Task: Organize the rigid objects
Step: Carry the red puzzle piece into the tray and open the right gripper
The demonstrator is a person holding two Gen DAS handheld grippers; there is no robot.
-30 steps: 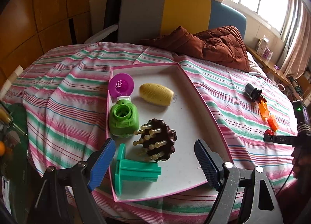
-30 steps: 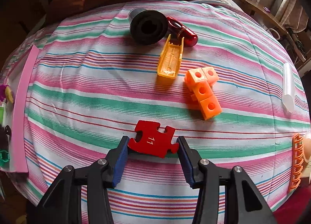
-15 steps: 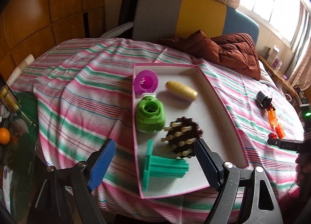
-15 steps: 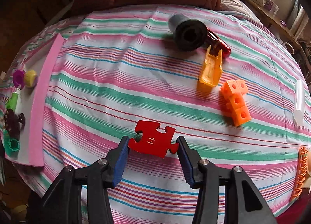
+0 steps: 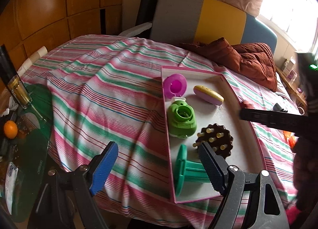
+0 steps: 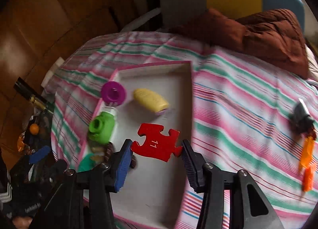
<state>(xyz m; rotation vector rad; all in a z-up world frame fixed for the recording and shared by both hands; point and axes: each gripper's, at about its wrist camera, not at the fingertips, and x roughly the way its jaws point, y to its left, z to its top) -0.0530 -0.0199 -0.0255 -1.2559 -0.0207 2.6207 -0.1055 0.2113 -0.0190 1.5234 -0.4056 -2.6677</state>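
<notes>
Right wrist view: right gripper [image 6: 157, 149] clamped on a flat red jigsaw-shaped piece [image 6: 158, 143] marked with a white number, blue pads pressing its two side edges, piece held in the air over the bare white floor of a shallow pink-rimmed white tray [image 6: 176, 97]. Inside the tray, along the left wall: a magenta round funnel-like cap [image 6: 113, 91], a lime-green rounded plastic part [image 6: 101, 127] with a hole on top, a dark brown bumpy disc [image 6: 110, 149] studded with pale pegs, partly hidden behind the left finger, and a teal plastic spool-like piece [image 6: 85, 164]. Nearer the middle: a pale yellow oval plastic piece [image 6: 150, 99], lying on its side. Tray resting on a bed with a pink, green and white striped cover [image 6: 238, 113]. Well to the right on the cover, blurred: a black cylinder [image 6: 300, 117] and orange plastic pieces [image 6: 307, 161].

Left wrist view: left gripper [image 5: 159, 167] wide apart and holding nothing, hanging above the near left edge of the same tray [image 5: 228, 87], one blue pad over the striped cover, the other over the teal piece [image 5: 188, 171].
</notes>
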